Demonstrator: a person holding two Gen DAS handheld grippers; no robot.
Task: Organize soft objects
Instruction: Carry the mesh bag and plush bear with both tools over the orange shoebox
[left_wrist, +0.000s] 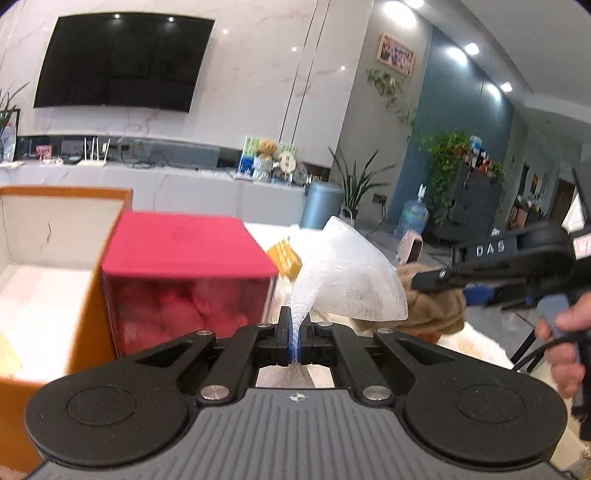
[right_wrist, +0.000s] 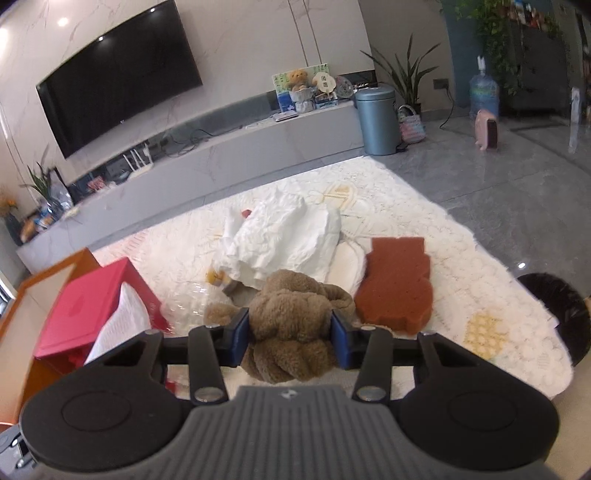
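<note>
My left gripper (left_wrist: 293, 332) is shut on a white mesh net (left_wrist: 347, 273), held up beside a red box (left_wrist: 184, 280); the net also shows in the right wrist view (right_wrist: 122, 325). My right gripper (right_wrist: 290, 332) has its fingers on both sides of a brown plush fabric bundle (right_wrist: 291, 317) on the rug, and it shows from the side in the left wrist view (left_wrist: 436, 277) above the bundle (left_wrist: 432, 310). A rust-red sponge (right_wrist: 395, 284) and a crumpled white sheet (right_wrist: 284, 236) lie behind the bundle.
An open orange box (left_wrist: 55, 258) stands left of the red box (right_wrist: 88, 306). The white patterned rug (right_wrist: 424, 206) covers the floor, with grey tiles to the right. A clear bubble wrap piece (right_wrist: 188, 302), a TV console (right_wrist: 221, 162) and a blue bin (right_wrist: 378, 118) lie beyond.
</note>
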